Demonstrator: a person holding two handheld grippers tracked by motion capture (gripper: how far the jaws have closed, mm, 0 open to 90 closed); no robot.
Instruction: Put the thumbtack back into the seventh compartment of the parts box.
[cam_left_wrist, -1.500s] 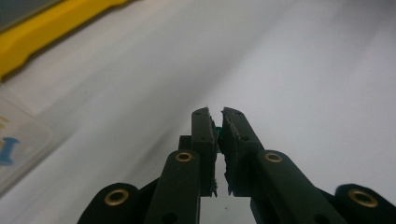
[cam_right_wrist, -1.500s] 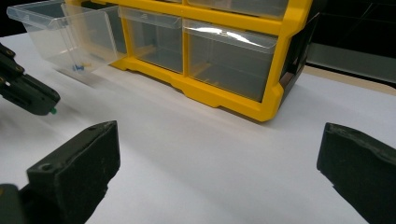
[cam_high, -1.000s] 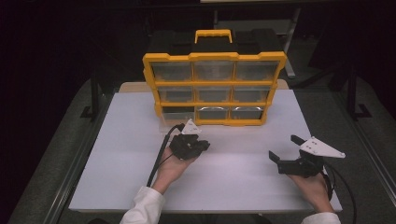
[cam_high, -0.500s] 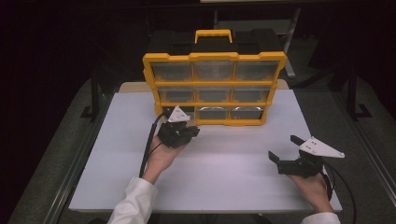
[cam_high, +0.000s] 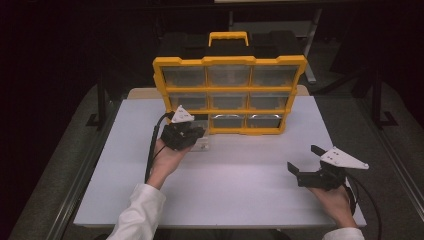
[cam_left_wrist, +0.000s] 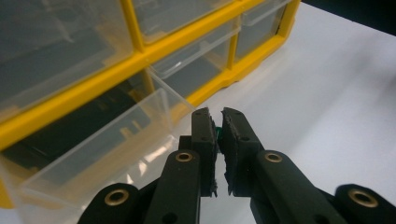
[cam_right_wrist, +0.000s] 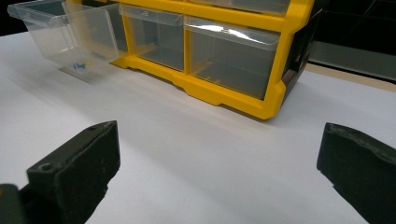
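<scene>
A yellow drawer organizer (cam_high: 230, 90) with clear drawers stands at the back of the white table (cam_high: 240, 200). Its bottom-left clear drawer (cam_high: 204, 143) (cam_left_wrist: 93, 154) (cam_right_wrist: 60, 28) is pulled out. My left gripper (cam_high: 196, 133) (cam_left_wrist: 218, 116) hovers at that drawer's front right corner. It is shut on a small green object (cam_left_wrist: 216, 131), of which just a sliver peeks out between the pads. My right gripper (cam_high: 304, 159) (cam_right_wrist: 217, 140) rests low at the table's front right, open and with nothing between its jaws.
The organizer has a yellow handle (cam_high: 228, 37) on top and black sides. Its other drawers (cam_right_wrist: 229, 56) are pushed in. Something small and blue (cam_right_wrist: 80, 66) shows through the pulled-out drawer's bottom. Dark floor and metal frame legs surround the table.
My left gripper has risen and moved left and away from me, from mid-table to the pulled-out drawer, jaws still shut. The right gripper has stayed in place.
</scene>
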